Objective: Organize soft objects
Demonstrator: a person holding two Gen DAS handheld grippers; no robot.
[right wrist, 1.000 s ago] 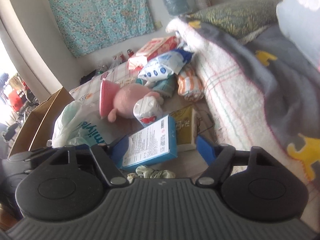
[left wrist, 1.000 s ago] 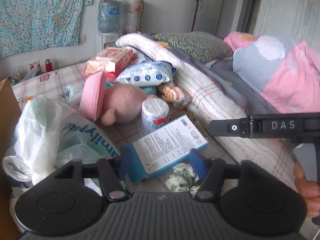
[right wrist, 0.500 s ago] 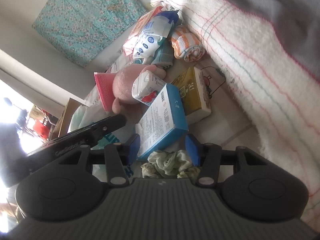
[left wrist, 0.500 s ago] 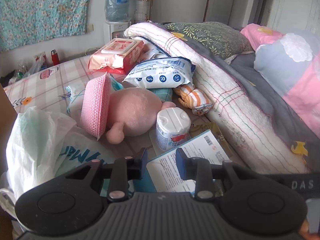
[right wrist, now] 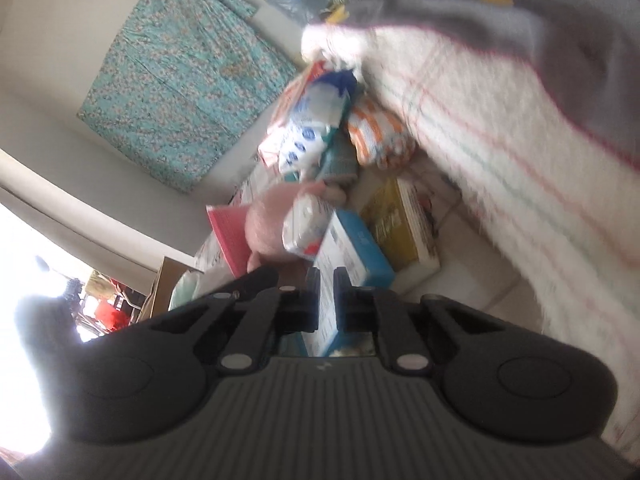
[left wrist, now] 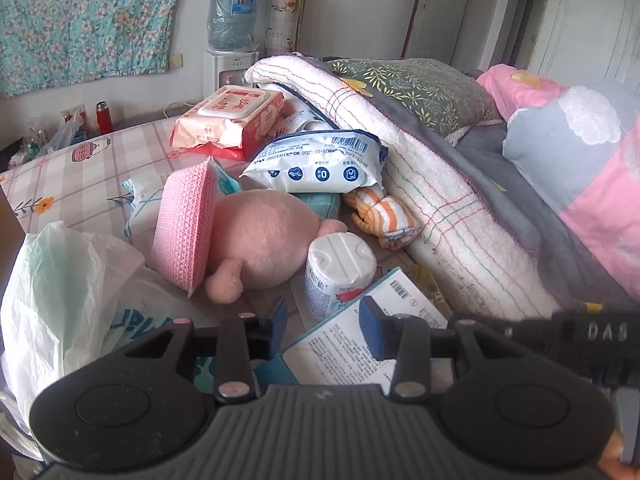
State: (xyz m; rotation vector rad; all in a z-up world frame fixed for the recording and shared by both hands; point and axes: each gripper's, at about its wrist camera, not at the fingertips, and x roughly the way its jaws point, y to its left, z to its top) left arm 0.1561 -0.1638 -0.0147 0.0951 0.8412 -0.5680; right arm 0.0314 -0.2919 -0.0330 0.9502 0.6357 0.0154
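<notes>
My left gripper (left wrist: 323, 324) hovers over the near corner of a blue and white box (left wrist: 360, 352). Its jaws are opening and the pads touch nothing. Beyond it lie a pink plush toy (left wrist: 260, 240), a pink knitted pad (left wrist: 184, 220) and a rolled orange-striped cloth (left wrist: 384, 212). My right gripper (right wrist: 326, 300) is rolled to one side and shut, low beside the same box (right wrist: 352, 252). A pale scrap of the crumpled green cloth (right wrist: 352, 350) peeks out under its fingers. Whether the pads pinch it I cannot tell.
A white plastic bag (left wrist: 60, 300) fills the left. A white canister (left wrist: 340, 268), two wipes packs (left wrist: 320, 164) and a yellow box (right wrist: 400, 228) crowd the bed. A thick folded blanket (left wrist: 440, 200) walls the right. A black bar marked DAS (left wrist: 600, 332) crosses low right.
The right gripper has rolled, sunk toward the bed and closed, and the green cloth has mostly slipped out of view under it. The left gripper's jaws narrowed, then widened again.
</notes>
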